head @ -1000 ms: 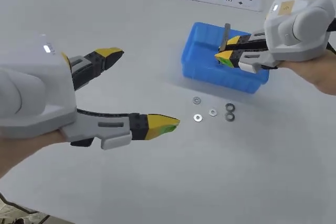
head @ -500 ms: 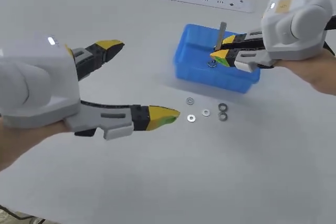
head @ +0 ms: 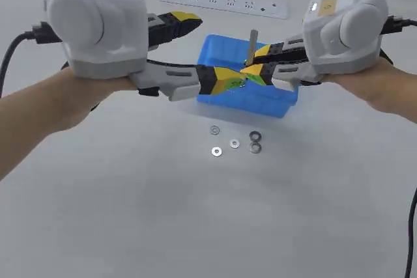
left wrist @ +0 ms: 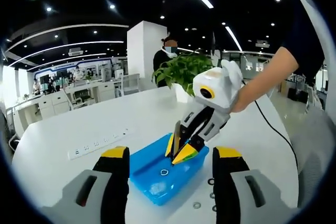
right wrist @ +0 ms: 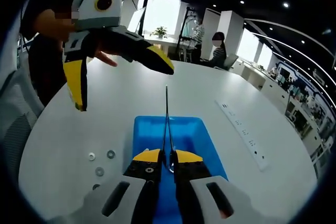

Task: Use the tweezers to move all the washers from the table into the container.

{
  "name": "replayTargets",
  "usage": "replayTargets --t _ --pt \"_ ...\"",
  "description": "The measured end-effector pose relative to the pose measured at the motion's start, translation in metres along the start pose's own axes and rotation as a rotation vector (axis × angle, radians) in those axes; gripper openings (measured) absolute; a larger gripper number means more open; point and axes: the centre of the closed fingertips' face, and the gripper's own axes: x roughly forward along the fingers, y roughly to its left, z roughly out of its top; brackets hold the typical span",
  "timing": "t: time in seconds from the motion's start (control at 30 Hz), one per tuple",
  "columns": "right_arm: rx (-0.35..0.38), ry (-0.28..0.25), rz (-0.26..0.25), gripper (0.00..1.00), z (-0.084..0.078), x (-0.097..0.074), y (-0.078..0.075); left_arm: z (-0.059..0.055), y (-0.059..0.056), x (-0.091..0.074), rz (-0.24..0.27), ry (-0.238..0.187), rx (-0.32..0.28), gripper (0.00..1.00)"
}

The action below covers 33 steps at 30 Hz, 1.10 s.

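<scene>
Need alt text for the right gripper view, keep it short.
The right gripper, shut on thin tweezers, points over a blue container on a white table. Washers lie on the table left of the container, and the open left gripper hangs at upper left.

Count: 5 washers (head: 234,143) loose on the table (head: 130,213), 1 more washer (left wrist: 164,172) inside the container (head: 260,102). 1 blue container, 1 tweezers (head: 252,43), 1 power strip (head: 221,1).
</scene>
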Motion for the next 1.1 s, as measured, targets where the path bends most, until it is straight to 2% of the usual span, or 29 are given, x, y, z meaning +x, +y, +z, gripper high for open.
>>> replayTargets --t 0.1,0.2,0.27,0.4,0.47,0.53,0.6,0.67,0.77,0.8,0.83,0.93,1.03,1.1 --pt "0.000 -0.001 0.005 0.10 0.000 0.001 0.001 0.010 0.003 0.007 -0.019 -0.042 -0.026 0.67" --pt "0.002 -0.004 0.012 0.10 0.000 0.002 0.003 0.015 0.006 0.013 -0.049 -0.056 -0.010 0.56" --pt "0.000 -0.004 0.018 0.10 0.001 0.003 0.004 0.016 0.002 0.016 -0.089 -0.039 0.018 0.46" --pt "-0.007 -0.006 0.032 0.09 0.001 0.003 0.006 0.011 -0.007 0.022 -0.185 -0.005 0.047 0.35" --pt "-0.009 -0.007 0.039 0.09 0.001 0.003 0.007 0.009 -0.007 0.026 -0.200 0.003 0.068 0.29" --pt "-0.012 -0.007 0.043 0.09 0.002 0.002 0.008 0.007 -0.015 0.028 -0.219 0.019 0.071 0.22" --pt "-0.012 -0.009 0.044 0.09 0.002 0.002 0.008 0.004 -0.014 0.029 -0.220 0.042 0.103 0.21" --pt "-0.010 -0.008 0.051 0.09 0.002 0.001 0.009 0.008 -0.022 0.030 -0.253 0.031 0.094 0.21" --pt "-0.013 -0.004 0.052 0.09 0.001 0.001 0.009 0.010 -0.028 0.030 -0.277 0.029 0.118 0.10" --pt "-0.014 -0.005 0.051 0.09 0.001 0.001 0.009 0.011 -0.030 0.030 -0.281 0.033 0.134 0.09" --pt "-0.013 -0.002 0.051 0.09 0.000 0.000 0.009 0.009 -0.027 0.030 -0.274 0.042 0.131 0.09" --pt "-0.020 0.003 0.055 0.09 -0.001 0.000 0.010 0.009 -0.028 0.030 -0.290 0.054 0.141 0.08" --pt "-0.030 0.003 0.064 0.09 0.001 0.000 0.012 0.010 -0.033 0.029 -0.314 0.060 0.163 0.08" --pt "-0.041 0.009 0.070 0.09 0.000 0.001 0.014 0.008 -0.035 0.028 -0.336 0.085 0.134 0.07"
